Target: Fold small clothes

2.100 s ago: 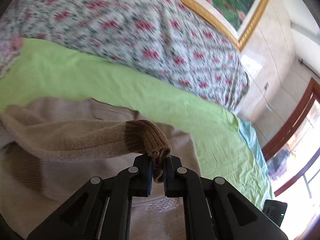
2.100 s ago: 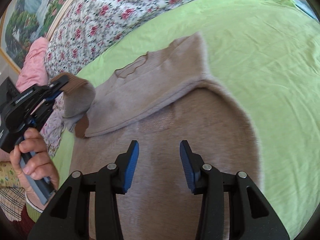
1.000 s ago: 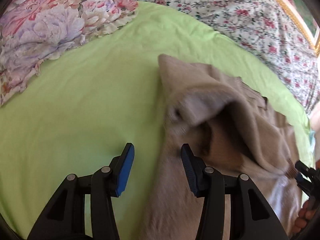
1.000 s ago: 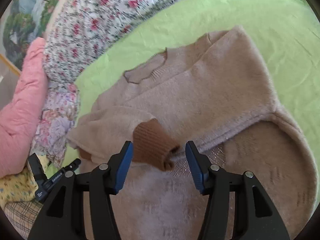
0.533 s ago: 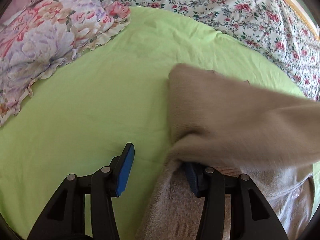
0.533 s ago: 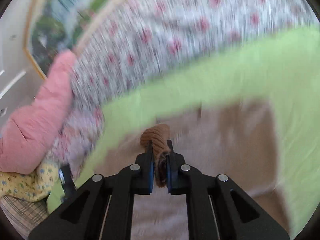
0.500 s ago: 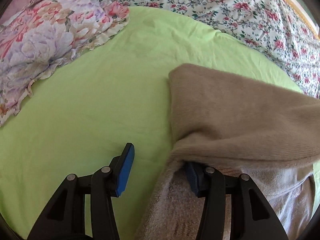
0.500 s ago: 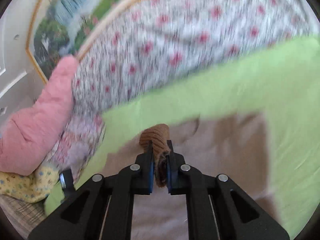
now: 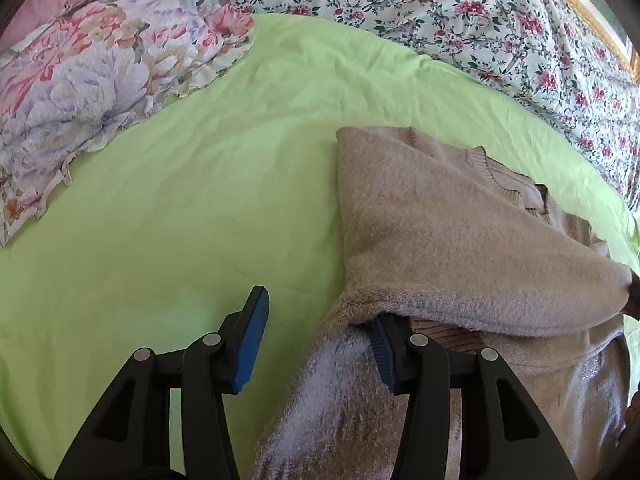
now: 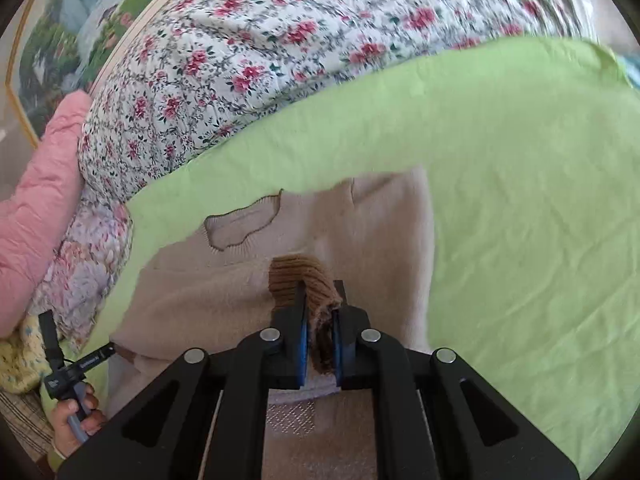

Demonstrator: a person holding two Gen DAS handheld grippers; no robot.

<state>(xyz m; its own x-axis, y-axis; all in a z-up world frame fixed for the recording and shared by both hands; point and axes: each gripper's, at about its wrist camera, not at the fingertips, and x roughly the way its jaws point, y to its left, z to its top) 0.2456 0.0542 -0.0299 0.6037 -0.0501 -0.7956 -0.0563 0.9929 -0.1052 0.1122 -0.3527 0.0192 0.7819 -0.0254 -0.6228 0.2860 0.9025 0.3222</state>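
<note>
Beige knit sweater lies on green bedsheet, neckline toward floral quilt. Right gripper pinches brown ribbed cuff, sleeve drawn across sweater body. Left gripper spread at sweater's side edge: one blue pad over bare sheet, other tucked under sleeve fold; gripping nothing. Floral pillow beyond sweater. Person's hand holds left gripper's handle beside sweater.

The sweater's sleeve covers the tip of the left gripper's right finger; the sleeve's far end runs past the frame edge.
</note>
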